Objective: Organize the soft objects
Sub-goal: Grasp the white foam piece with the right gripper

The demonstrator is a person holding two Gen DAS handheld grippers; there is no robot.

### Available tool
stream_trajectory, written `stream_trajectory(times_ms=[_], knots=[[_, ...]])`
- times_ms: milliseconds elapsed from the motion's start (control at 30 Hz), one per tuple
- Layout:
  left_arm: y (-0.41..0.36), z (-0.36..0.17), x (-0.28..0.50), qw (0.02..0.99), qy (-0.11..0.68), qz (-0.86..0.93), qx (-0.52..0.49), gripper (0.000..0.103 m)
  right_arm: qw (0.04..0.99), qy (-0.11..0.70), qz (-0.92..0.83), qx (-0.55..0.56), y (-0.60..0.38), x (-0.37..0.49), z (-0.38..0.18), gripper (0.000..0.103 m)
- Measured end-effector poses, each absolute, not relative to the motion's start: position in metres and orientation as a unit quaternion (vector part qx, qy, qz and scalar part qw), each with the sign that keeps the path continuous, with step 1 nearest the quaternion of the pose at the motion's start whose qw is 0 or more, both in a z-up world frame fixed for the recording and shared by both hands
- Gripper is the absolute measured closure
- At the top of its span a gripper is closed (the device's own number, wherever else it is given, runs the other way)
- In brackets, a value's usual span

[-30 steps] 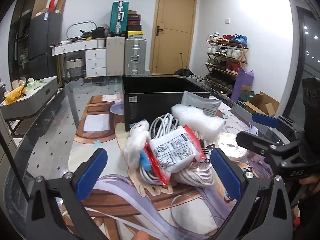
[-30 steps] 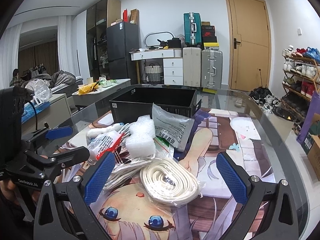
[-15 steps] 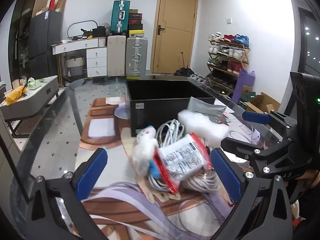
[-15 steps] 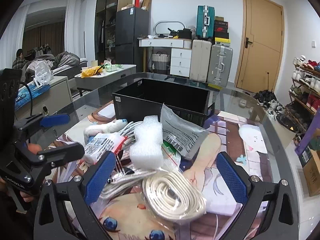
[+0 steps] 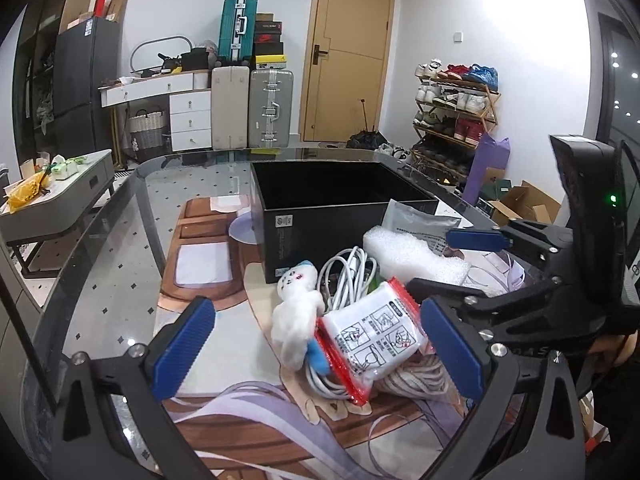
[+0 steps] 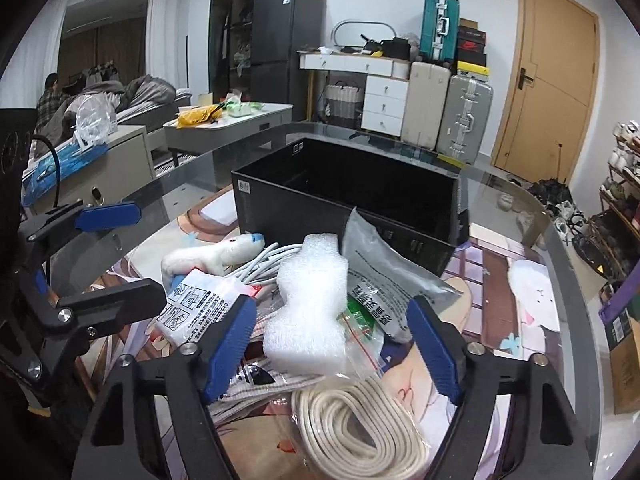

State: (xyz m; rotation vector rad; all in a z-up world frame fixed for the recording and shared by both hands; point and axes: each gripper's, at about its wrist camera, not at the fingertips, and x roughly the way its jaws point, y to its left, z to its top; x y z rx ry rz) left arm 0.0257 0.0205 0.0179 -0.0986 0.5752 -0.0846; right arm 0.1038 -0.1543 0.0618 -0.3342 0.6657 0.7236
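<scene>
A pile of soft things lies on the printed mat in front of an open black box [image 5: 340, 200] [image 6: 348, 200]. It holds a white plush toy [image 5: 296, 320] [image 6: 212, 256], a red-edged white packet [image 5: 376, 336] [image 6: 196, 308], a white cable bundle [image 5: 348, 276], a white foam piece [image 6: 312, 308] [image 5: 416, 256], a grey bag [image 6: 384, 276] and a cream rope coil [image 6: 360, 428]. My left gripper [image 5: 318, 346] stands open, with the plush and packet just ahead of its pads. My right gripper [image 6: 332, 346] straddles the foam piece; its jaws are closing and the pads are not pressing on it.
The glass table's curved edge [image 5: 132, 184] runs along the left and far sides. A low grey side table [image 5: 60, 196] stands beyond it on the left. Suitcases [image 5: 270, 108], a drawer unit and a shoe rack [image 5: 456, 116] line the far walls. A person sits far back left [image 6: 50, 92].
My right gripper has moved in over the pile and its jaws have narrowed around the foam piece. The left gripper has stayed open and almost in place.
</scene>
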Motion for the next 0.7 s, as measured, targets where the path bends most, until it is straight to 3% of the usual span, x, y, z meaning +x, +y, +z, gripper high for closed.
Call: stream_trajectory(times_ms=[433,700], knots=[[0.019,0.016,0.026,0.955,0.290,-0.041,-0.043,0.000,0.853,0.338,0.370,-0.146,-0.144,0.110,0.053,0.064],[0.008,0.014,0.025,0.953,0.296,-0.051,-0.030,0.000,0.867,0.315,0.363,-0.133,-0.165,0.088,0.060,0.067]])
